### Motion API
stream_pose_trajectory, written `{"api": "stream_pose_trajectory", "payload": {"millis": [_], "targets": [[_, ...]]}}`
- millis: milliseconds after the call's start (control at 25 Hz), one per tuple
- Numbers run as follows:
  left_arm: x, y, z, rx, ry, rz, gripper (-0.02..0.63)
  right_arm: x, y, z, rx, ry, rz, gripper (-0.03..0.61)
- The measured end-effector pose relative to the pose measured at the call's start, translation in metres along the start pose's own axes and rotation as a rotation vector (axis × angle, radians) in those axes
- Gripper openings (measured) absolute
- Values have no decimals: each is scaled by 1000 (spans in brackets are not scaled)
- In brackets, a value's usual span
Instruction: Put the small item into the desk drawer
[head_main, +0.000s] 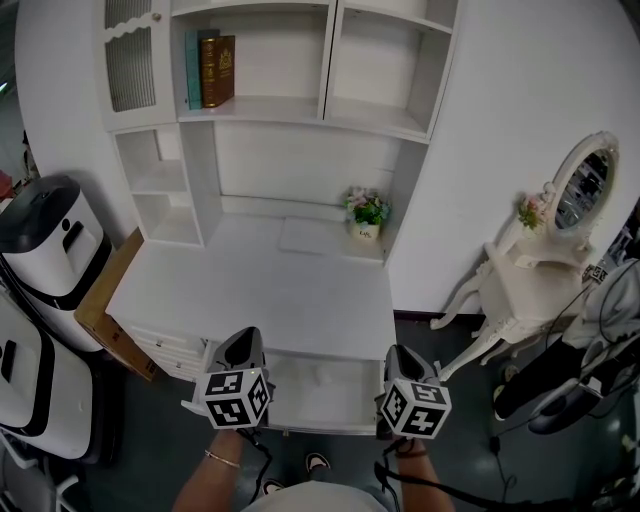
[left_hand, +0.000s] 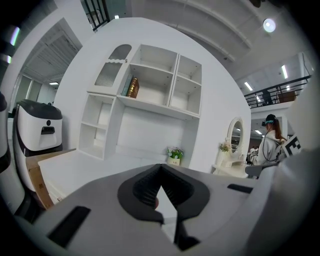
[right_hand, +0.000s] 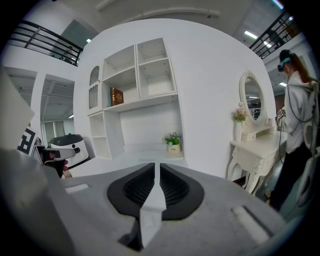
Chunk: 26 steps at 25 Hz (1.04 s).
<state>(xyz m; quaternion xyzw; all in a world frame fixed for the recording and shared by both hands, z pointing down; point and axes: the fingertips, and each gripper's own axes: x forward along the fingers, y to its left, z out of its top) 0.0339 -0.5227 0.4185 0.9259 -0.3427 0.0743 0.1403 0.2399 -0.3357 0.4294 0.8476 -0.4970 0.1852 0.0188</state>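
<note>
Here, your small item (left_hand: 156, 202) sits low in the centre of the left gripper view. It is a reddish-brown speck against the inner edge of the left pad, too blurred to show its shape. Your left gripper (left_hand: 160, 167) has its jaws touching at the tips, with a wedge-shaped gap behind them where the item is lodged. In the head view that gripper (head_main: 243, 348) hangs at lower left, over the front left corner of the drawer (head_main: 330, 395). The drawer stands pulled out at bottom centre. Its white bottom is showing, and any contents are too faint to tell.

Your right gripper (right_hand: 157, 170) holds its jaws a thin slit apart, with only white surface seen through it. It hovers over the drawer's right front corner (head_main: 402, 362).

Beyond lies the white table (head_main: 260, 290), with a small pot of flowers (head_main: 366, 212) at its back right. At the upper left of the frame, one shelf compartment holds upright books (head_main: 210, 68).
</note>
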Motion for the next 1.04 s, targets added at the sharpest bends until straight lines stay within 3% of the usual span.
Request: {"api": "stream_pose_trajectory", "payload": {"millis": [120, 1040], "targets": [[1, -2, 2, 2, -3, -2, -3, -2, -2, 2, -8, -4, -12, 6], [-6, -6, -15, -13, 14, 1, -3, -7, -6, -2, 11, -9, -10, 6]]}}
